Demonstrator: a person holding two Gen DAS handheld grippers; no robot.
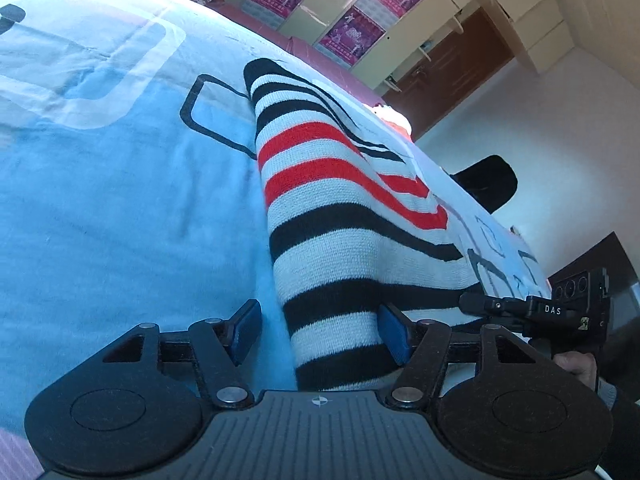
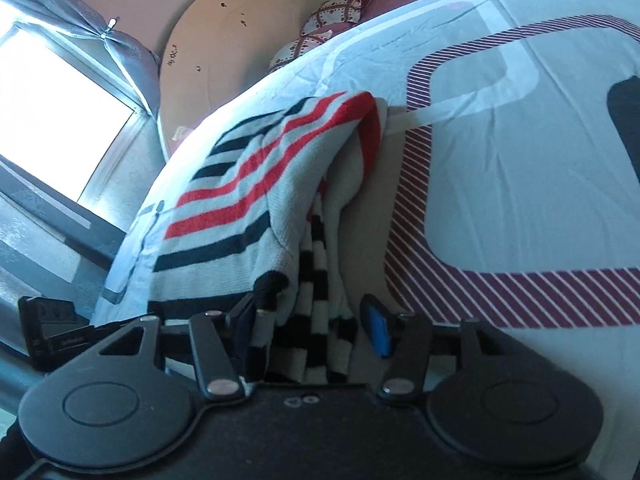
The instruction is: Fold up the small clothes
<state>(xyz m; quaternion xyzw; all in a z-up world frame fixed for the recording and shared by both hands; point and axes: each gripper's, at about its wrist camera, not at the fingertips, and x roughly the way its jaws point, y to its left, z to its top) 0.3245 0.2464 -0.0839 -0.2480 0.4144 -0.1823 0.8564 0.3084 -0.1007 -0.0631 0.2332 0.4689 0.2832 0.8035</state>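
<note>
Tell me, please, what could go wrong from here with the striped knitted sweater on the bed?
1. The left gripper is open, and the striped black, white and red knitted sweater fills only part of the gap. It may close on a thin edge, which could slip out.
2. In the right gripper, also open, several bunched layers sit together. Grabbing all of them could spoil the fold.
3. The light blue patterned bedsheet lies directly under the sweater, so a gripper might pinch it too.
</note>
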